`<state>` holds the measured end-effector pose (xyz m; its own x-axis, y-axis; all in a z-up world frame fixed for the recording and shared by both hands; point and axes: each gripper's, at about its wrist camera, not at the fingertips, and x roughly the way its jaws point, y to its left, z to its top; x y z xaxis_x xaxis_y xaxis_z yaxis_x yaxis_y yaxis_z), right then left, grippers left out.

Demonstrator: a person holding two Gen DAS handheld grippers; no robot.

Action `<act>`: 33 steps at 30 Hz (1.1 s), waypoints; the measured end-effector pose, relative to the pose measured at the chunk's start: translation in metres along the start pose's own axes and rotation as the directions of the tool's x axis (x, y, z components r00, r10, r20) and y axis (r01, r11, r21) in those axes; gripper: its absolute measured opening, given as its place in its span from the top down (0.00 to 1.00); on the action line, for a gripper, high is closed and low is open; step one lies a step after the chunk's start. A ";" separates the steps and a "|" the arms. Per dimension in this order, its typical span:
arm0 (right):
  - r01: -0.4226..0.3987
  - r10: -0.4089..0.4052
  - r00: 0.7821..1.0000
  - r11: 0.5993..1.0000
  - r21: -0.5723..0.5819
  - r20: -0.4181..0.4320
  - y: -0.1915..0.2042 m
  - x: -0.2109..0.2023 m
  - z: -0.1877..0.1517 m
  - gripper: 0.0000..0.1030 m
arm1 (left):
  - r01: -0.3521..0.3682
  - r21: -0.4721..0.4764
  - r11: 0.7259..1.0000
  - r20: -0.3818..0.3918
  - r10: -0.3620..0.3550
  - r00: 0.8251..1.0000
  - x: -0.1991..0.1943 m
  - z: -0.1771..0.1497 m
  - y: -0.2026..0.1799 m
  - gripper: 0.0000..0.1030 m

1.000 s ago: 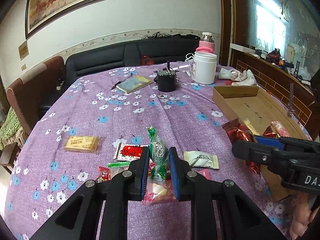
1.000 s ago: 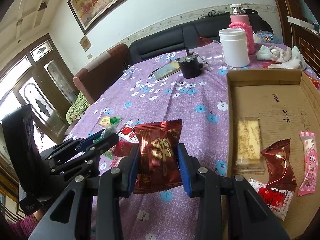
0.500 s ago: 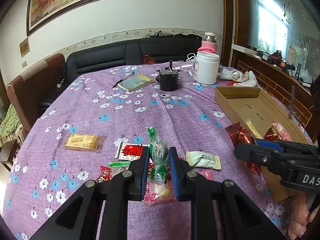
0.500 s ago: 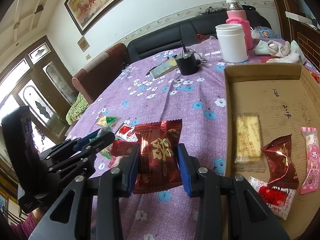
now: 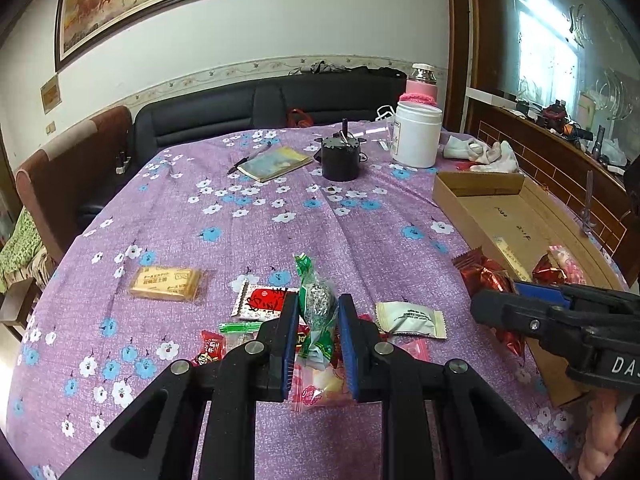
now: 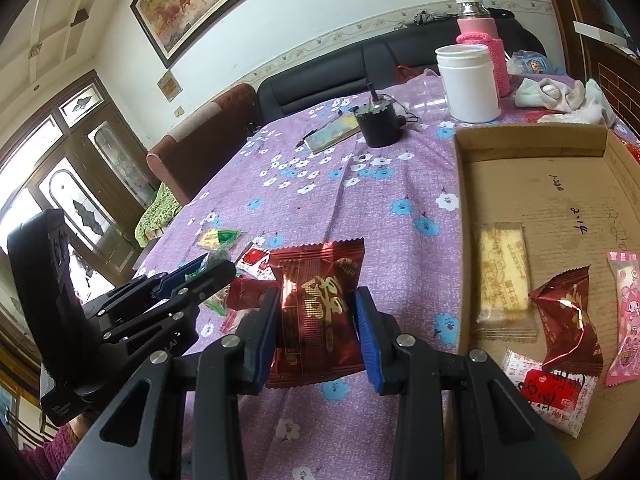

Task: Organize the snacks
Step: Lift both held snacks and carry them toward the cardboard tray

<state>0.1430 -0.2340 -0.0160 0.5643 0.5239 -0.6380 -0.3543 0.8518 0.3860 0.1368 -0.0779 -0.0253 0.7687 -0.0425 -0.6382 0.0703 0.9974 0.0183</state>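
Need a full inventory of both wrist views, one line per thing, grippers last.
cardboard tray: 1, brown, table's right side
snacks in tray: 5, yellow, red, pink, white-red
loose snacks on cloth: several, mixed colours, near the grippers
white jar: 1, far end of table
pink bottle: 1, behind the jar
black pot: 1, centre far
notebook: 1, yellow-blue, left of pot
left gripper: shut on green-wrapped snack
right gripper: shut on red packet
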 end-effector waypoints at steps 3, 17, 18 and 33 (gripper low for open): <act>-0.001 0.001 1.000 1.000 -0.014 -0.002 0.003 0.001 0.000 0.66 | 0.009 0.003 1.000 0.002 -0.009 1.000 -0.001 0.000 -0.001 0.81; -0.005 0.005 1.000 1.000 0.000 -0.024 0.004 0.010 -0.001 0.66 | 0.018 -0.020 1.000 -0.007 -0.018 1.000 -0.002 0.000 0.008 0.81; -0.006 0.006 1.000 1.000 0.001 -0.023 0.004 0.010 0.000 0.66 | 0.017 -0.027 0.999 -0.006 -0.018 1.000 -0.002 0.000 0.010 0.81; 0.000 -0.001 1.000 0.999 0.042 0.031 -0.005 0.000 0.001 0.66 | -0.016 -0.018 1.000 0.016 0.016 1.000 0.003 -0.003 0.010 0.81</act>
<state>0.1455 -0.2382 -0.0177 0.5873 0.5229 -0.6178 -0.3230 0.8513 0.4134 0.1380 -0.0676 -0.0293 0.7795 -0.0274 -0.6258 0.0468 0.9988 0.0145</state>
